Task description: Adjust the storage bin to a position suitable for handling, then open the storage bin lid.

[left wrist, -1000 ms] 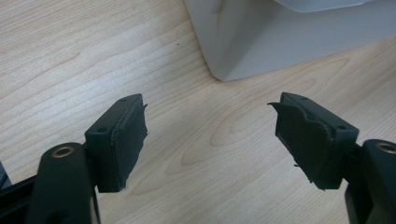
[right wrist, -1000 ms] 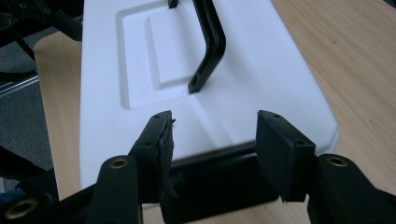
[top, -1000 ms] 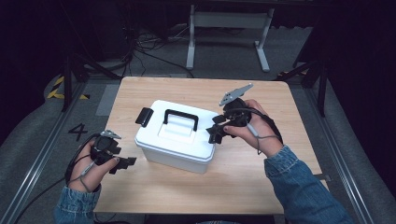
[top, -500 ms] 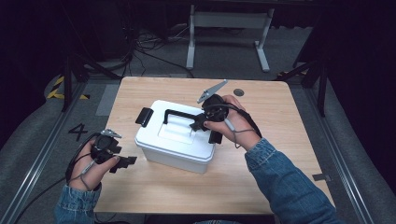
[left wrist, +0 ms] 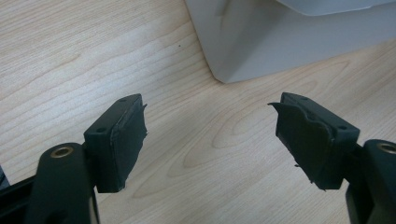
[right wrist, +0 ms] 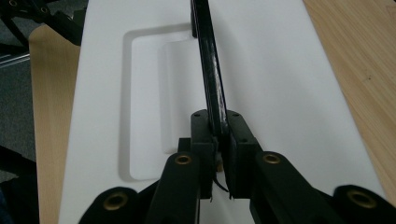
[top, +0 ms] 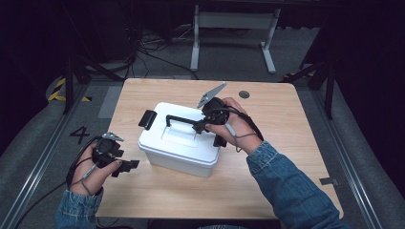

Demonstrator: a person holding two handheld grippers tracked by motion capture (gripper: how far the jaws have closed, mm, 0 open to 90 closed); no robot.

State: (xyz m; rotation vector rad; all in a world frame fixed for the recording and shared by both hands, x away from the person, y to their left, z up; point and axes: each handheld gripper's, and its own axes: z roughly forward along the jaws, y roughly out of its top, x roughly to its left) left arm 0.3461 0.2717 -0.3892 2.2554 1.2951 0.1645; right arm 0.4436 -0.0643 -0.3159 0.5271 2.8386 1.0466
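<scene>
A: Where was the box (top: pixel 179 145)?

B: It sat in the middle of the table (top: pixel 286 157). It was white, with a black handle (top: pixel 184 119) on top. The lid was on.

A: What did the right gripper (top: pixel 203 125) do?

B: It pinched the handle. In the right gripper view, its jaws were pressed tight on the thin black bar, one on each side. The handle (right wrist: pixel 208 65) stood up from the dip in the lid (right wrist: pixel 280 70).

A: And the left gripper (top: pixel 128 165)?

B: It was low, near the left side of the box, just above the wood. Its jaws were wide apart and held nothing. In the left gripper view you could see a corner of the box (left wrist: pixel 261 46) past them, not touching.

A: So how much was done?

B: I think the grab was done. The box looked like it sat flat on the table, so the lift or carry was left to do. One black clip (top: pixel 147 119) stuck out on the left end. I could not tell if it was locked.
</scene>
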